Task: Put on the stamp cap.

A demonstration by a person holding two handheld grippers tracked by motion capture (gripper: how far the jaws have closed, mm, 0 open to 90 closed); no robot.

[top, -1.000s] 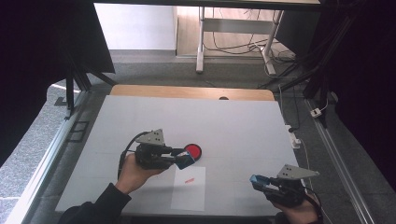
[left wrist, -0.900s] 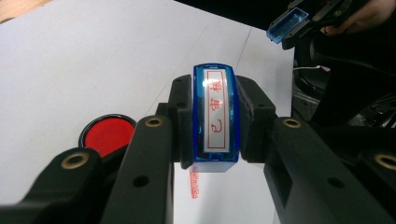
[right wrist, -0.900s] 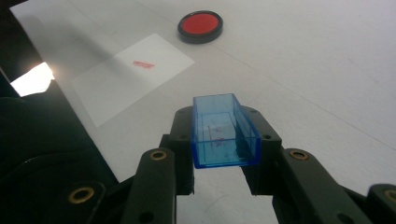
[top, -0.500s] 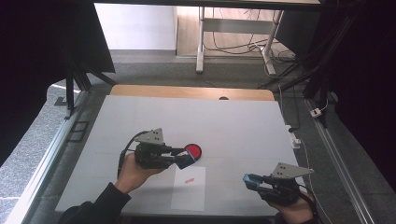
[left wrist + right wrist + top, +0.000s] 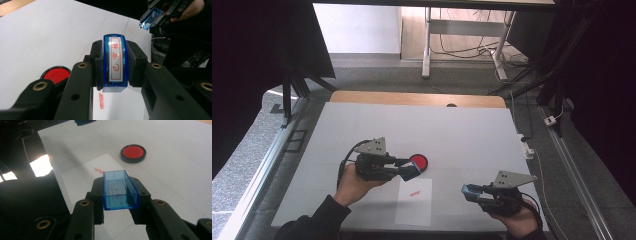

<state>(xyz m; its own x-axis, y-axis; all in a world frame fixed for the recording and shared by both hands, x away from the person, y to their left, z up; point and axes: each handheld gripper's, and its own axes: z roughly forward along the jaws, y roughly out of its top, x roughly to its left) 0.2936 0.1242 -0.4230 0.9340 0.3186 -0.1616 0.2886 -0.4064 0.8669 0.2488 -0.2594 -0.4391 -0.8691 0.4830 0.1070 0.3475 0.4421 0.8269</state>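
You are clamping the stamp (image 5: 115, 63) in your left gripper (image 5: 411, 170) above the paper (image 5: 414, 202); your right gripper (image 5: 468, 192) is gripping its blue cap (image 5: 120, 190). Line both up squarely before capping, clear of the ink pad (image 5: 419, 162) on the counter (image 5: 462, 135).

place: lab recording booth | cues: black curtains (image 5: 257, 55), aluminium frame rails (image 5: 252, 175), floor cables (image 5: 472, 50)

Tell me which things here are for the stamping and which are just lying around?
For the job:
stamp in the left gripper
blue cap in the right gripper
red ink pad
paper with a red mark

Lying about:
cables on the floor
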